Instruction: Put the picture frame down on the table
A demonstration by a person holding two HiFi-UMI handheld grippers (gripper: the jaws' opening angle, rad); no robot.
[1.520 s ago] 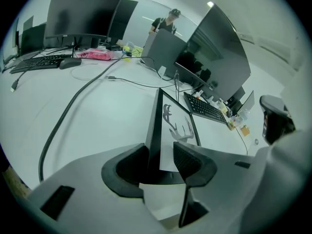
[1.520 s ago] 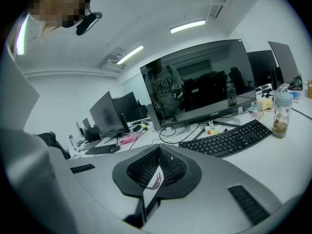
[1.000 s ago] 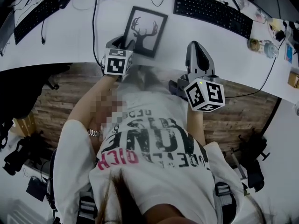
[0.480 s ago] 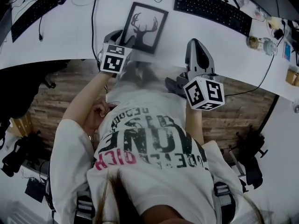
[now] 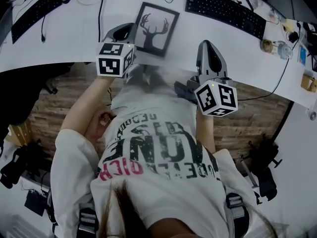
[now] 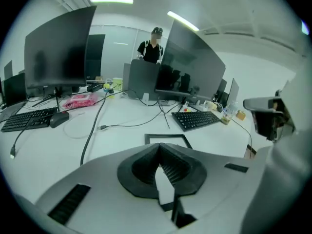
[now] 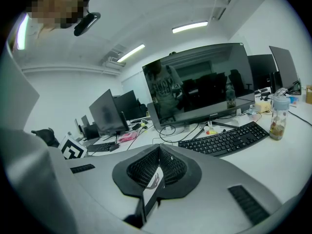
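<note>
left claw (image 6: pixel 159 146): jaws have just closed, pads meeting at the tip with nothing between them. in the head view the same claw (image 5: pixel 130 29) hangs over the near edge of the surface (image 5: pixel 74 38), at the near left corner of the picture frame (image 5: pixel 155 28). right claw (image 7: pixel 158 148): jaws drawn together and empty. it sits apart, to the right of the frame and pointing toward the keyboard (image 5: pixel 225 11).

picture frame: lies flat on the white surface, face up, stag print showing, between the two claws and nearer the left one. from the left gripper view the frame (image 6: pixel 166 139) appears just beyond the closed tips, with bare surface showing on either side of it. neither claw grips it.

step in hand: judged from this layout, the setting-down is done and the release is complete. what remains is clearing away. the next move calls only for drawing the left claw back toward the person without brushing the frame's near corner, since a nudge there could slide the frame across the smooth surface. the right claw need do nothing.
</note>
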